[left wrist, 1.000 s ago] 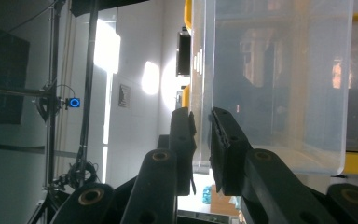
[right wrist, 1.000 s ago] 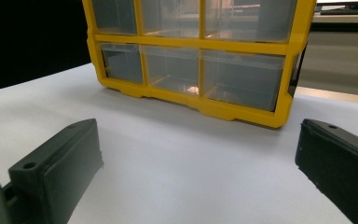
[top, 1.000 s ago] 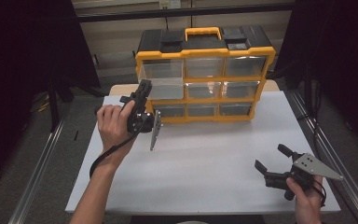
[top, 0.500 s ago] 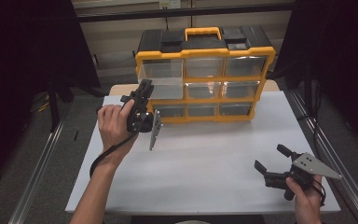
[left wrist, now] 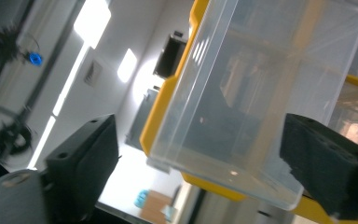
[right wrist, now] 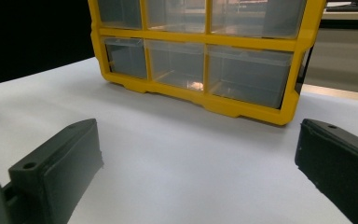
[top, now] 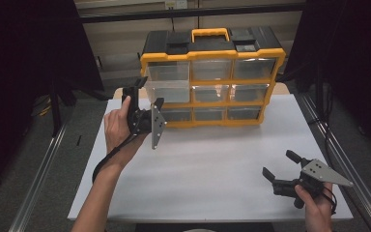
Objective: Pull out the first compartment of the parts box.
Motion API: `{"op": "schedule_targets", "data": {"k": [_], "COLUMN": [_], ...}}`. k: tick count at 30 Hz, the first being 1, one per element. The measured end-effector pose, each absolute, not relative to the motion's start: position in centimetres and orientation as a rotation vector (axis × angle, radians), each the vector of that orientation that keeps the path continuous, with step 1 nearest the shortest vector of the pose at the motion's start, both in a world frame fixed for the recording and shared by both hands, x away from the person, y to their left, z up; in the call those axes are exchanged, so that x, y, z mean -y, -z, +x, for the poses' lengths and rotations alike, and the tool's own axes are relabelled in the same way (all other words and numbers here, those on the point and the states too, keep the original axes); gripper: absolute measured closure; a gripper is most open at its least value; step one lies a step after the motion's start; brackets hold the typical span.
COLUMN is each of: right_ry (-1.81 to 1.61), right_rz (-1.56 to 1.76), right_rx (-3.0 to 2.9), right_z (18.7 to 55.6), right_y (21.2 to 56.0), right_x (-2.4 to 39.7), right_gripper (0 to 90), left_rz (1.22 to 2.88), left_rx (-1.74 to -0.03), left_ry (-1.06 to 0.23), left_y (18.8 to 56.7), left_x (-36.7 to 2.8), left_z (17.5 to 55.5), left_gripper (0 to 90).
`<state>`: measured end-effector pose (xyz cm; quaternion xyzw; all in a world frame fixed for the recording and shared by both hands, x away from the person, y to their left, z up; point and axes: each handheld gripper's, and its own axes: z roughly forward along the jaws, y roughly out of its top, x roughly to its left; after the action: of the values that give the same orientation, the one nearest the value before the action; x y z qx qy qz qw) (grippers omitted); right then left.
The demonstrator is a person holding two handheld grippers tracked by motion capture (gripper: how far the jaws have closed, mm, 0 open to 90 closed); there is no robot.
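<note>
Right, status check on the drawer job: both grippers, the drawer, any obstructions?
Left gripper open, jaws just widened, clear plastic drawer pulled partway out between its fingers. Right gripper open, idle over white table. Nothing blocking.

A laboratory-style recording station rather than a home or shop. A plain white rectangular desk [top: 212, 174] stands in a bay enclosed on both sides by black curtains [top: 24, 72], with bare metal frame rails [top: 38, 179] running along the grey floor at either edge. On the desk sits a yellow-and-black plastic parts organiser with clear drawers [top: 212, 77], of the kind used in workshops for small components. The left gripper view looks up past a pulled-out clear drawer [left wrist: 261, 93] to a white ceiling with bright rectangular light panels [left wrist: 92, 21] and a vent grille [left wrist: 93, 73], fittings typical of an institutional room.
</note>
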<state>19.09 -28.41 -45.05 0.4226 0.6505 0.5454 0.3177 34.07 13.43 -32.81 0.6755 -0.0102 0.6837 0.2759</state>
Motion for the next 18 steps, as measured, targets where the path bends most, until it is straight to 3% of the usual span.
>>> {"op": "schedule_targets", "data": {"k": [5,18], "right_ry": [-1.430,-1.423], "right_rz": [1.116,1.114], "right_rx": [-1.725,-1.739], "right_z": [19.1,19.2], "right_y": [45.1,45.2], "right_x": [28.3,28.2], "right_gripper": [0.1,0.2], "left_rz": [1.786,1.697], "left_rx": [-0.108,-0.415], "left_ry": [-1.706,-1.204], "left_y": [32.4,31.6], "left_x": [-13.8,-15.0], "left_z": [34.0,34.6], "left_gripper": [7.4,4.4]}}
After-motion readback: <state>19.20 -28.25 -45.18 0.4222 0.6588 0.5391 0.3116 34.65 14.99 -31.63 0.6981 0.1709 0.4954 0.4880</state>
